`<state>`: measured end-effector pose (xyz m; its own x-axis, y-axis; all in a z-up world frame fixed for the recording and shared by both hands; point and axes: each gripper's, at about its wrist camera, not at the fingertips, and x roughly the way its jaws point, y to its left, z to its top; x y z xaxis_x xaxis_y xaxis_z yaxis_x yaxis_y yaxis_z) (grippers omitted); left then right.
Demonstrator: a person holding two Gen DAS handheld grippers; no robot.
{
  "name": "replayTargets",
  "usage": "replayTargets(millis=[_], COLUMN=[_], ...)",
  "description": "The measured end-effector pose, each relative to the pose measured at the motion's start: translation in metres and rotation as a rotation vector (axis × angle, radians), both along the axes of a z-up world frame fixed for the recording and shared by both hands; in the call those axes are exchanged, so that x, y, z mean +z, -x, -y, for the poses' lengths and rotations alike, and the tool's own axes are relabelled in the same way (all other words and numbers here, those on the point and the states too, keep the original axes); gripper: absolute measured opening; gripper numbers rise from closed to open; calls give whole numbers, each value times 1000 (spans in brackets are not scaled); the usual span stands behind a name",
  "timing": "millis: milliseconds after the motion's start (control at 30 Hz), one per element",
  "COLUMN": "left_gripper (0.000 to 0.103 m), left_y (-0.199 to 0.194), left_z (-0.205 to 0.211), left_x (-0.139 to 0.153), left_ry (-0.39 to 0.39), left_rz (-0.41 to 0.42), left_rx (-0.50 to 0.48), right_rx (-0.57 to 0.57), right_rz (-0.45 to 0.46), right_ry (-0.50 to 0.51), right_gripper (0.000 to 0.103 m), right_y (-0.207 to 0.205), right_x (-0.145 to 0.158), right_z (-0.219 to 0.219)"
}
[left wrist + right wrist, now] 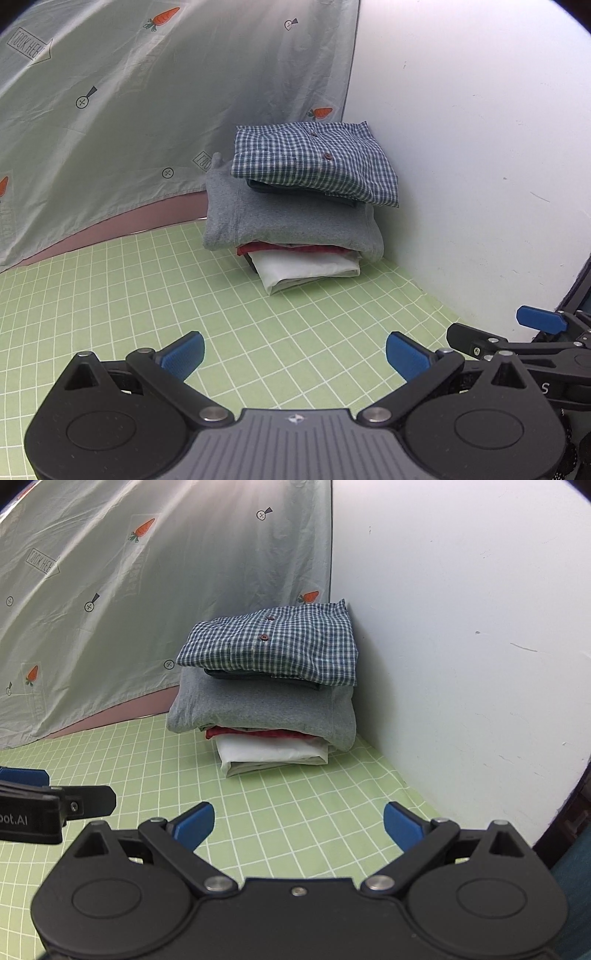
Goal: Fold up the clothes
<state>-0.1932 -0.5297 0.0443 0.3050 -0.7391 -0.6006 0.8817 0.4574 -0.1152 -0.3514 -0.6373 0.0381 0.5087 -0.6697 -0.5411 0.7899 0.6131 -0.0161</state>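
Both the left gripper [294, 355] and right gripper [298, 825] gape empty over bare green mat [147, 295], folded stack [303, 199] cornered ahead.

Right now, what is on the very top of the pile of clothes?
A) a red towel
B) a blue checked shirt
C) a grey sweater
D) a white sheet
B: the blue checked shirt with small buttons lies on top of the pile, above the grey sweater, with red and white pieces lower down.
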Motion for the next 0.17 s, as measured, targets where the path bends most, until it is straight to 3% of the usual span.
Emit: replayTargets(millis=[167], left_gripper=[103], left_y=[1], left_z=[-3], left_x=[1], left_ry=[0], left_rz=[4], left_rx=[11], right_rx=[-1], right_rz=[5], right_ry=[3], right_gripper=[99], right_y=[1], right_x=[2], right_z=[0])
